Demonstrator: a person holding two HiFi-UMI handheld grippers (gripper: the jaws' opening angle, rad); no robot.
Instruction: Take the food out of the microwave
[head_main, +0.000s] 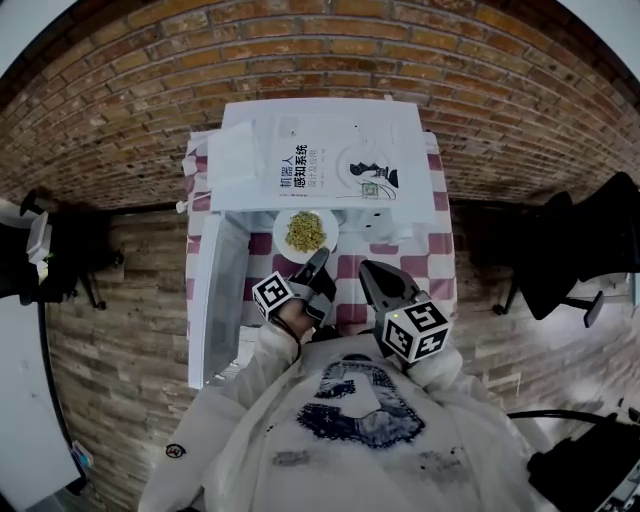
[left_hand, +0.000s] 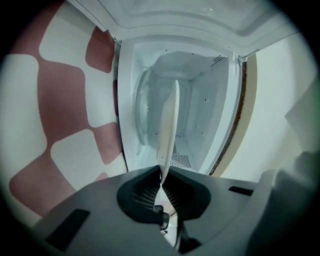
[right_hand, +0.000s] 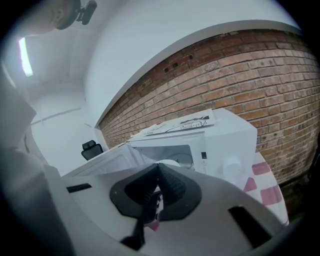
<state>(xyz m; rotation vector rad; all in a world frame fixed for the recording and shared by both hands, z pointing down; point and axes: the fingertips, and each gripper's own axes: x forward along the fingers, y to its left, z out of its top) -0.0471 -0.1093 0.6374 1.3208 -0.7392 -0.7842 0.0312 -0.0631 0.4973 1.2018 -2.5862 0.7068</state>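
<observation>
Head view: the white microwave (head_main: 330, 120) stood at the back of the red-and-white checked tabletop (head_main: 440, 270) with a printed book (head_main: 335, 170) lying on its top. Its door (head_main: 215, 300) was swung fully out to the person's left, presumably to leave the opening free. The plate (head_main: 279, 235) with the yellow-green food (head_main: 305, 230) was just in front of the opening and over the tabletop, apparently carried rather than set down. I could not tell whether its far rim had cleared the sill. The left claw (head_main: 320, 258) had the near rim. The right claw (head_main: 368, 272) hovered just beside it on the right and touched nothing, likely kept close as a spare support. Left gripper view: the claw was clenched on the plate's rim in a thin edge bite, and the plate showed edge-on, running away toward the cavity (left_hand: 200, 100). The gripper lay on its side, with one jaw over the rim and one under it, which I judged kept the plate level. The turntable (left_hand: 142, 110) inside was bare. Right gripper view: the claw was clenched on nothing, jaws tip to tip. It was aimed at the microwave's front from the right and was well short of it. Judgement: the lift-out was nearly done and the set-down remained. A one-sided rim grip could let the plate sag.
</observation>
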